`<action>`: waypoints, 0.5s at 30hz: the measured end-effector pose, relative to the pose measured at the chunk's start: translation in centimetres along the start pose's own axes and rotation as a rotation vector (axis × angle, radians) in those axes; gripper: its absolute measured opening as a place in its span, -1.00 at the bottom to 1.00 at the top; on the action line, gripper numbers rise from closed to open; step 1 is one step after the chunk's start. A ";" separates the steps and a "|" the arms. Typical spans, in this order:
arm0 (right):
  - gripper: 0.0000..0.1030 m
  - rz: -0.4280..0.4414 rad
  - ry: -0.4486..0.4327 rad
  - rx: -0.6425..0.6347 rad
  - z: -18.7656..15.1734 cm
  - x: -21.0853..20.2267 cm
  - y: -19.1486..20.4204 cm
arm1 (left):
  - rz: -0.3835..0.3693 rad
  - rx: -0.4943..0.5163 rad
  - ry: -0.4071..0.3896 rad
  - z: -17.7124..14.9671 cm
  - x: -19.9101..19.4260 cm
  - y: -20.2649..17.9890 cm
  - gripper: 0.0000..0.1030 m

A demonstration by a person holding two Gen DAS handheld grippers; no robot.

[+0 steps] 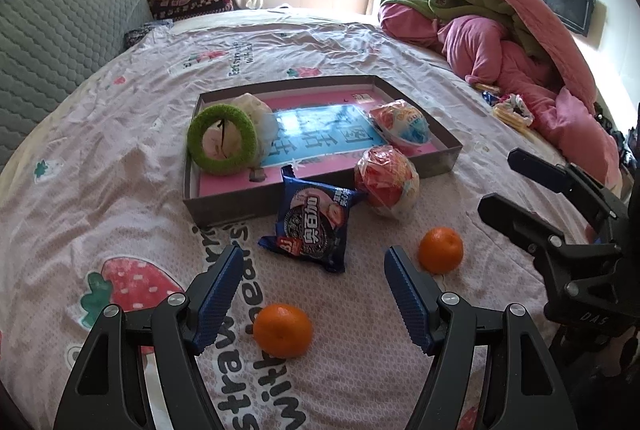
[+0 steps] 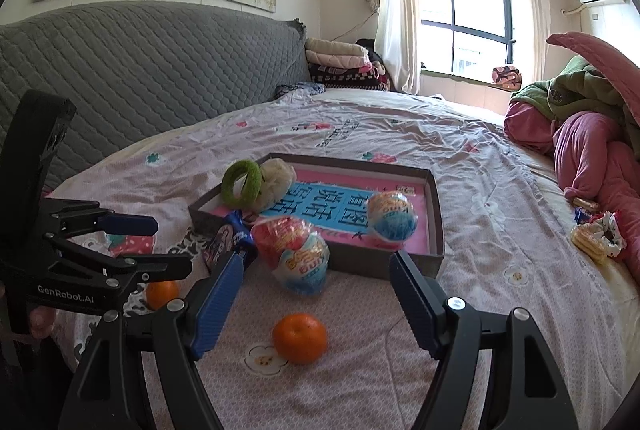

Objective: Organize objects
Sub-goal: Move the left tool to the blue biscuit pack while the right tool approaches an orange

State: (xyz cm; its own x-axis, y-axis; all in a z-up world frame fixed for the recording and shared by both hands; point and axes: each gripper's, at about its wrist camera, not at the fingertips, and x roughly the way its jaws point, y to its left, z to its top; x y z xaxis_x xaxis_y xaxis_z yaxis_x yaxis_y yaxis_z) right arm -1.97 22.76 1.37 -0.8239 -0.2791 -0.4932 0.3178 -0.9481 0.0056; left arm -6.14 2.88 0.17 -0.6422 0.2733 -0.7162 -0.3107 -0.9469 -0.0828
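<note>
shallow box lid (image 1: 224, 207), used as a tray, on the bed sheet (image 1: 120, 157); judged the collecting place, since three items already lie inside.
- green fuzzy ring (image 1: 222, 139), propped upright in the tray's near-left corner, leaning on a pale cloth bundle (image 1: 256, 105) behind it.
- wrapped ball snack, in tray (image 1: 402, 123), far-right part of the floor.

items outside the tray, judged still to be gathered:
- wrapped ball snack, outside (image 1: 386, 181), touching the tray's near wall.
- blue cookie packet (image 1: 310, 224), flat, its far end against the near wall.
- left orange (image 1: 282, 330), near on the sheet.
- right orange (image 2: 300, 338), near, well apart from the tray.

left gripper (image 1: 314, 286): jaws wide apart, nothing between the pads. the left orange lies just nearer than the tips, roughly centred in the gap, lower than the fingers; the packet lies just beyond them.

right gripper (image 2: 316, 294): jaws wide apart, empty. the right orange sits centred between the fingers, slightly nearer than the tips; the outside ball snack lies just beyond the left finger.

each orange lines up with one gripper, so a paired pick seems the likely next step.
</note>
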 end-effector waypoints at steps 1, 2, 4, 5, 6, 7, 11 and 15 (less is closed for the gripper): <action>0.46 -0.002 0.003 0.000 -0.1 0.0 0.0 | 0.000 0.000 0.003 -0.1 0.0 0.0 0.45; 0.46 -0.004 0.006 0.000 -0.2 0.0 0.1 | 0.002 0.002 0.004 -0.1 0.0 -0.1 0.45; 0.46 -0.011 0.016 0.002 -0.4 0.0 0.1 | 0.004 0.002 0.007 -0.2 0.0 -0.2 0.45; 0.46 -0.011 0.019 0.005 -0.5 0.0 0.1 | 0.002 0.003 0.008 -0.2 -0.1 -0.2 0.45; 0.46 -0.014 0.024 0.008 -0.6 0.0 0.0 | 0.003 0.005 0.009 -0.2 -0.1 -0.3 0.45; 0.46 -0.016 0.027 0.010 -0.6 0.0 0.0 | 0.004 0.007 0.010 -0.3 -0.1 -0.3 0.45; 0.46 -0.014 0.043 0.012 -1.0 0.0 0.2 | 0.004 0.009 0.013 -0.4 -0.1 -0.5 0.45; 0.46 -0.010 0.058 -0.002 -1.3 0.1 0.6 | 0.004 0.012 0.018 -0.4 -0.1 -0.5 0.45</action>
State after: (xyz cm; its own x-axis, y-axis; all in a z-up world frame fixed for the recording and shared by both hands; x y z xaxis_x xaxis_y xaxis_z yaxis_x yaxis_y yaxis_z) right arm -1.27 22.32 0.17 -0.7984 -0.2599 -0.5431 0.3103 -0.9506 -0.0013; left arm -5.61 3.26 -0.01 -0.6307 0.2663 -0.7289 -0.3163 -0.9459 -0.0719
